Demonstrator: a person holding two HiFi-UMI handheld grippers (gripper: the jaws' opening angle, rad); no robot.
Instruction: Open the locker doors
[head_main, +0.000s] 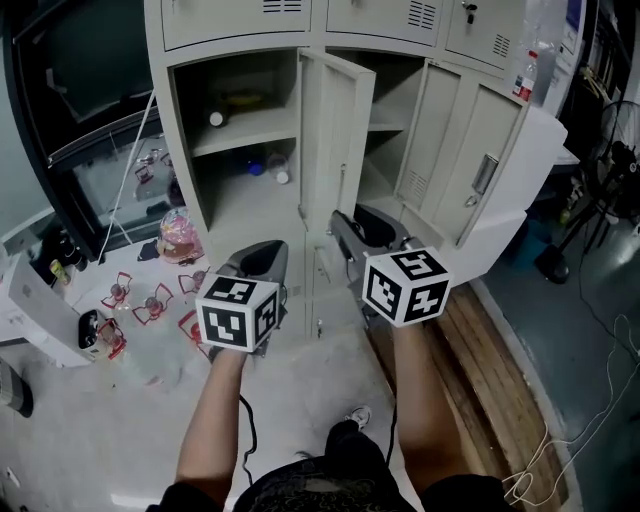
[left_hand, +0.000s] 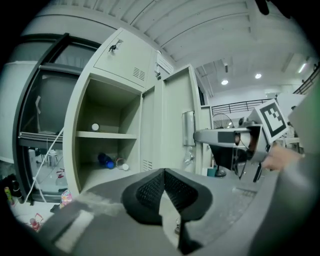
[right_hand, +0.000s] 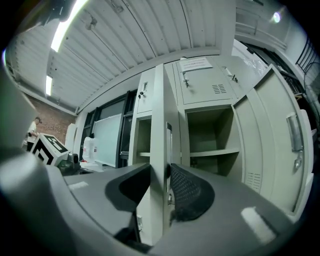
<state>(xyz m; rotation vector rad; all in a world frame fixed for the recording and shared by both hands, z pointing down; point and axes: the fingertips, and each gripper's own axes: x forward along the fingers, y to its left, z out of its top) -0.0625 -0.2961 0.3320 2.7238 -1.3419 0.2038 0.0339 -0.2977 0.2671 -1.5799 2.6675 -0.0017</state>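
Right gripper (right_hand: 161, 186) clamps the edge of the half-open locker door (right_hand: 159, 125).
Left gripper (left_hand: 163, 176) hovers beside it, jaws together and empty, facing the open shelved compartment (left_hand: 107, 112).

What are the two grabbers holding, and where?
The right gripper grips the open locker door by its free edge. The left gripper holds nothing.

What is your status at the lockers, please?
Left gripper shut, empty. Right gripper clamped on middle locker door edge; door partly open. No obstruction seen.
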